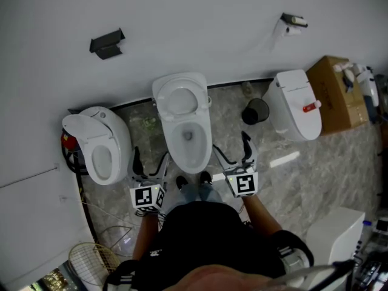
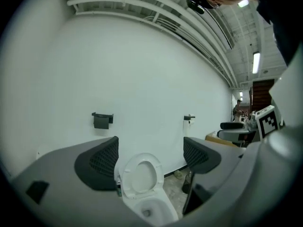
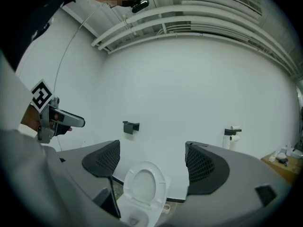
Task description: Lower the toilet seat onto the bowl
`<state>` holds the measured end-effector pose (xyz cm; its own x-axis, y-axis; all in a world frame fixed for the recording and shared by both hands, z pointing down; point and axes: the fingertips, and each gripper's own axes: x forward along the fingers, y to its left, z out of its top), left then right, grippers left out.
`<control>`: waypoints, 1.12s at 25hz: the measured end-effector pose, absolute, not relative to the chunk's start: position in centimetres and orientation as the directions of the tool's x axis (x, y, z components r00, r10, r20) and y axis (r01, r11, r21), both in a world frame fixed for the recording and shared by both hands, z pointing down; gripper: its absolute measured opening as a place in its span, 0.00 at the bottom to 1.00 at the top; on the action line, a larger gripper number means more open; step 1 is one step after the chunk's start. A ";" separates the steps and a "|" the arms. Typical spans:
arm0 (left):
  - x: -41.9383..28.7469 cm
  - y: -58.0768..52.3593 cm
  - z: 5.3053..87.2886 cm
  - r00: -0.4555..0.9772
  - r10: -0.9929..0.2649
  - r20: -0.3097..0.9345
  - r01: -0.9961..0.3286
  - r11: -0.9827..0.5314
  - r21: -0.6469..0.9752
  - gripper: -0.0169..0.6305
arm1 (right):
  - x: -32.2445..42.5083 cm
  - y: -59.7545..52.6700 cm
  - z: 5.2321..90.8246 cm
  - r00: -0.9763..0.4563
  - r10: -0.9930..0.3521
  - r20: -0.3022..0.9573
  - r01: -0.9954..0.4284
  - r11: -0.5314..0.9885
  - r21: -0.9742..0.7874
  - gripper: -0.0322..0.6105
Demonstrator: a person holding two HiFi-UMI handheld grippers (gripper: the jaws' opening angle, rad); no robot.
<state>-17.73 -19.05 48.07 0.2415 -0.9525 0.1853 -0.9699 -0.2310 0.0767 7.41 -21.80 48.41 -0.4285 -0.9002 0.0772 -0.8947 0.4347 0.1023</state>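
**Raised toilet seat (image 1: 180, 99), two empty hand-held tools**

Middle toilet of three, against the far white wall (image 1: 200, 17). Toilet seat tipped up and back toward that wall, well clear of the bowl (image 1: 189, 139), which lies open with water showing at its bottom.

Left tool (image 1: 150, 161) low at the near left corner of the bowl, beside it and not touching. Seen from its own camera, jaws spread wide with nothing between the pads, only the upright seat and the bowl farther off in the gap.

Right tool (image 1: 231, 153) at the near right side of the bowl, likewise apart from it. Jaws wide there too, gripping nothing, framing the same raised seat from the right.

Marker cubes of both tools near the person's knees, forearms reaching forward on either side.

To the left, a second toilet (image 1: 100, 144) with its lid up. To the right, a third toilet (image 1: 297, 105) with lid closed and a red-and-white item on top. Between the middle and right ones, a black bin (image 1: 256, 111) on the grey marbled floor (image 1: 291, 180). Cardboard box (image 1: 336, 93) at far right.

On the wall, a black holder (image 1: 107, 43) to the left and a paper roll holder (image 1: 293, 22) to the right. Wire basket (image 1: 91, 262) on the floor at near left
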 end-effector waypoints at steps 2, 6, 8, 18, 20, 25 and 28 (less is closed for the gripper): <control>-18.2 -20.2 49.2 0.250 -0.947 0.202 -0.968 -0.239 0.073 0.68 | 7.0 -22.6 49.7 -0.432 -0.895 0.109 -0.887 0.444 0.129 0.73; -19.1 -22.0 52.7 0.267 -0.925 0.271 -0.963 -0.264 0.046 0.67 | 5.8 -24.1 52.8 -0.443 -0.881 0.167 -0.873 0.466 0.143 0.73; -19.3 -23.1 54.3 0.277 -0.914 0.297 -0.960 -0.279 0.035 0.67 | 5.2 -25.2 54.3 -0.450 -0.873 0.190 -0.863 0.479 0.157 0.73; -18.4 -29.3 61.4 0.339 -0.861 0.379 -0.924 -0.380 -0.038 0.66 | 2.6 -31.0 61.3 -0.479 -0.832 0.280 -0.821 0.538 0.191 0.73; -18.0 -30.5 62.9 0.354 -0.847 0.396 -0.919 -0.394 -0.021 0.65 | 2.3 -32.3 62.8 -0.482 -0.823 0.300 -0.813 0.548 0.198 0.73; -17.6 -33.8 66.5 0.350 -0.829 0.436 -0.916 -0.401 -0.027 0.64 | 1.5 -35.6 66.0 -0.486 -0.813 0.322 -0.800 0.562 0.212 0.73; -17.6 -35.8 68.4 0.347 -0.816 0.461 -0.912 -0.409 -0.037 0.63 | 0.7 -37.9 67.5 -0.495 -0.800 0.338 -0.780 0.581 0.232 0.73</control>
